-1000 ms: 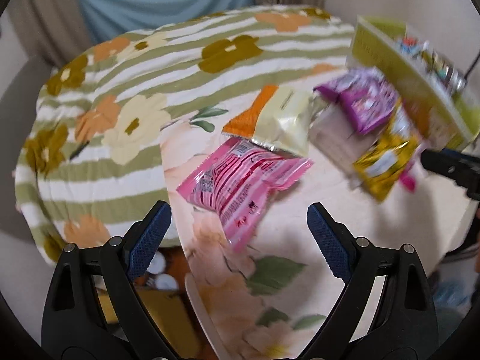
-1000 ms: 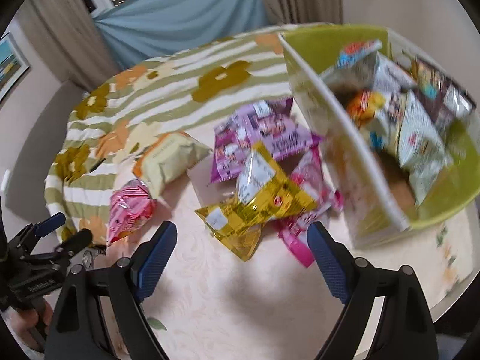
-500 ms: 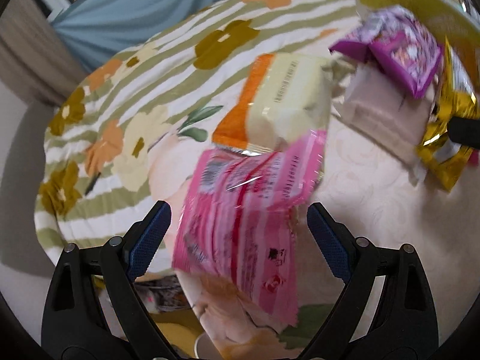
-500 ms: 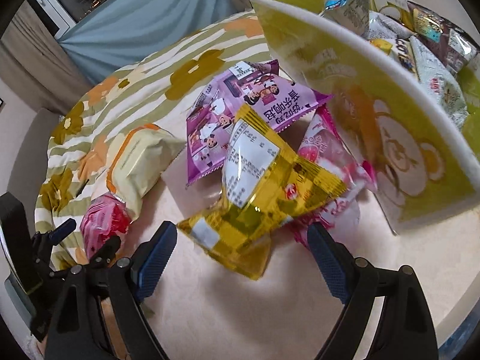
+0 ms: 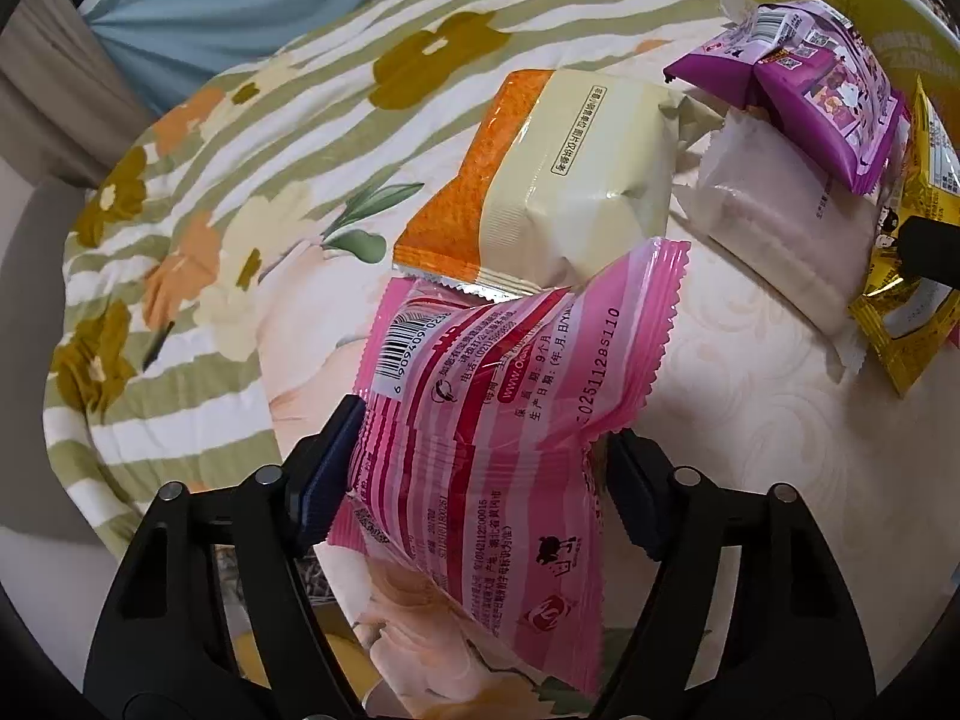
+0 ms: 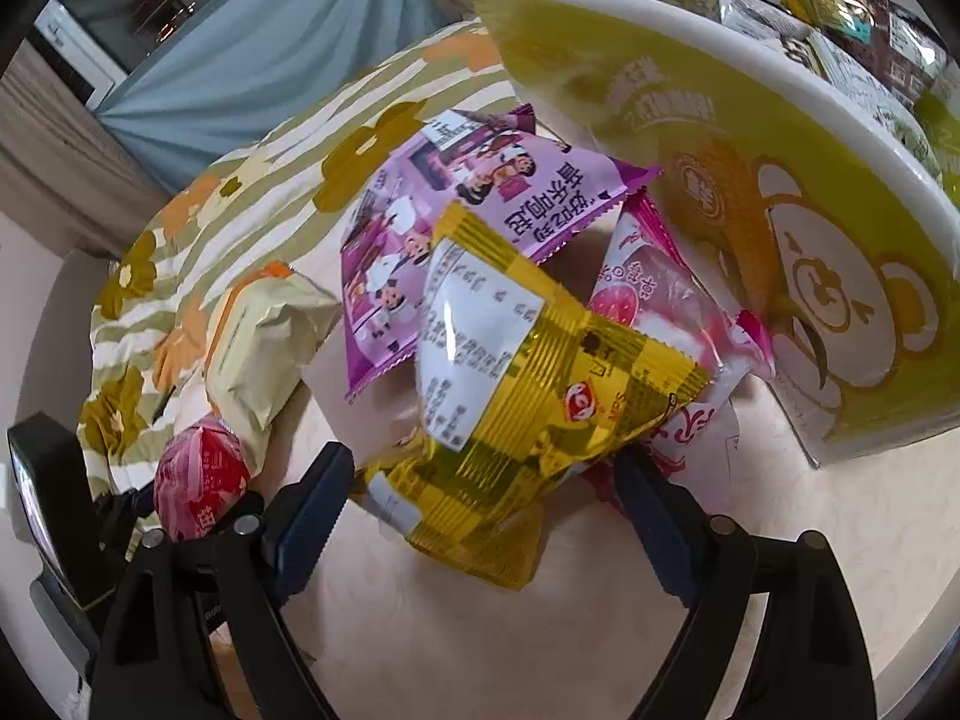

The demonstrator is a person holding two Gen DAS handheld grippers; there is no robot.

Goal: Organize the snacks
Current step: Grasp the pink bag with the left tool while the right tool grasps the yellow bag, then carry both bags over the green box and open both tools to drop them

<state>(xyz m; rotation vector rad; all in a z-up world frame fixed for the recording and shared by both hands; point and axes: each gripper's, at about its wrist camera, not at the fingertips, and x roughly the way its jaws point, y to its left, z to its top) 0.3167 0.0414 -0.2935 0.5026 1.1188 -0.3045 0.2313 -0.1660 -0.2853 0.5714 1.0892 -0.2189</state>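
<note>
Between our left gripper pads: pink packet, jaws closing, pressing it (right gripper apart, straddling yellow packet).

Well beyond our tongs we see a floral, green-striped bedspread, a blue curtain hanging behind it, and beige drapes alongside.

Pink-striped packet; yellow packet
</note>
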